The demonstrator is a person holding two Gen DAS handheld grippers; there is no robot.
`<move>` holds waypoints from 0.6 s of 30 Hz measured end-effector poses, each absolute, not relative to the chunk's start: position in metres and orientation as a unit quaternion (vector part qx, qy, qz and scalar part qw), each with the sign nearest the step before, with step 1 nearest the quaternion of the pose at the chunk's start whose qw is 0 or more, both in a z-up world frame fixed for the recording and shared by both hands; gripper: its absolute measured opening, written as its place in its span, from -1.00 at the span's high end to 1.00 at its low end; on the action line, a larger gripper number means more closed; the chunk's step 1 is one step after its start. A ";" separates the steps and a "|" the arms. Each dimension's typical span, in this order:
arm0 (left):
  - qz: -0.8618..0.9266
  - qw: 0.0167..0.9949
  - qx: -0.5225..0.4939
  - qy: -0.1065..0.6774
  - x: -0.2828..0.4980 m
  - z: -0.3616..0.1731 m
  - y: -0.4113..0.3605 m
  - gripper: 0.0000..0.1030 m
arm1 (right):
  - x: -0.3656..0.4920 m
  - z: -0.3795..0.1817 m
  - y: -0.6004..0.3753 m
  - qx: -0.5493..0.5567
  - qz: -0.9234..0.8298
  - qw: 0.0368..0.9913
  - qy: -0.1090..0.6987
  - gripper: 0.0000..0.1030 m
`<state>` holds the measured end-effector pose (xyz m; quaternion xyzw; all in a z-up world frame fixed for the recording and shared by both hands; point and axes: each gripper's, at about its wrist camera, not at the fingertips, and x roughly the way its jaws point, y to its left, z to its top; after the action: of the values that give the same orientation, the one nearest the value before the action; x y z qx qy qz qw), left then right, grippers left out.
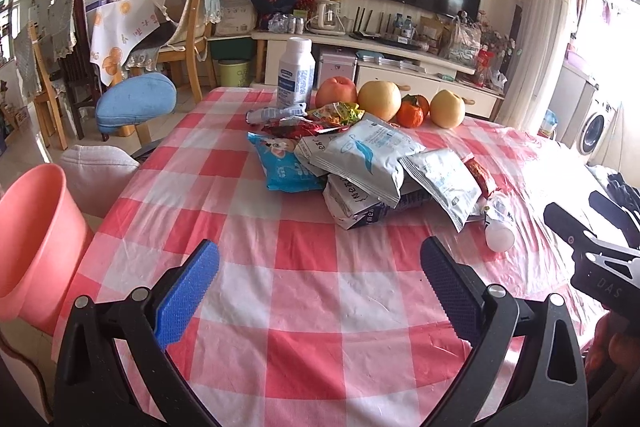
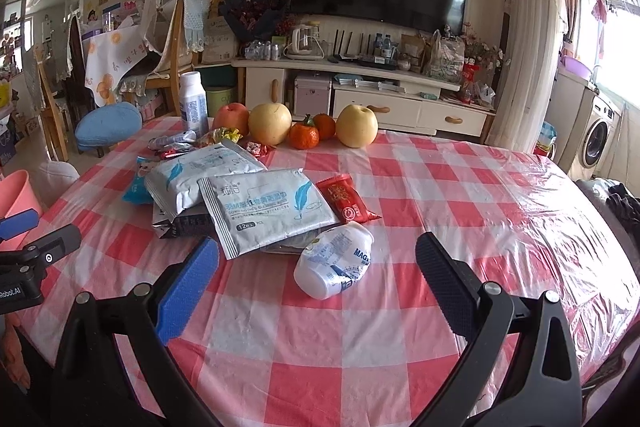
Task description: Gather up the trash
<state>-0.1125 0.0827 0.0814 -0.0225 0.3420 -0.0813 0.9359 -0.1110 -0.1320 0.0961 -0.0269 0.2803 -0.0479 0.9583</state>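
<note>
A pile of wrappers lies mid-table: white wipe packets (image 1: 370,155) (image 2: 268,209), a blue snack bag (image 1: 284,167), a red packet (image 2: 346,199) and small candy wrappers (image 1: 320,117). A small white bottle (image 2: 334,263) (image 1: 498,227) lies on its side at the pile's near edge. A pink bin (image 1: 34,239) stands off the table's left edge. My left gripper (image 1: 320,287) is open and empty over the near table, short of the pile. My right gripper (image 2: 318,285) is open, its jaws on either side of the lying bottle, not touching it.
A tall white bottle (image 1: 296,73) stands at the far edge beside an apple (image 1: 336,91), pears (image 1: 380,99) and oranges (image 1: 412,113). The table has a red-checked cloth (image 1: 304,255). Chairs and a blue stool (image 1: 134,101) stand left.
</note>
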 end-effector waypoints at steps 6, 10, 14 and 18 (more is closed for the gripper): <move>-0.096 0.935 -0.006 0.340 -0.106 0.076 0.073 -0.93 | -0.103 0.093 -0.132 -0.035 -0.053 0.958 0.279 -0.93; -0.104 0.935 0.001 0.340 -0.101 0.074 0.068 -0.93 | -0.098 0.091 -0.132 -0.041 -0.057 0.957 0.280 -0.93; -0.114 0.934 0.001 0.339 -0.095 0.074 0.064 -0.93 | -0.091 0.088 -0.133 -0.042 -0.058 0.956 0.285 -0.93; -0.125 0.932 0.007 0.339 -0.087 0.073 0.058 -0.93 | -0.082 0.084 -0.135 -0.050 -0.061 0.954 0.290 -0.93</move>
<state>-0.0868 0.0581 0.0726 0.0068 0.3388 -0.1253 0.9324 -0.0824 -0.1347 0.0839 -0.0501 0.2895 -0.0614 0.9539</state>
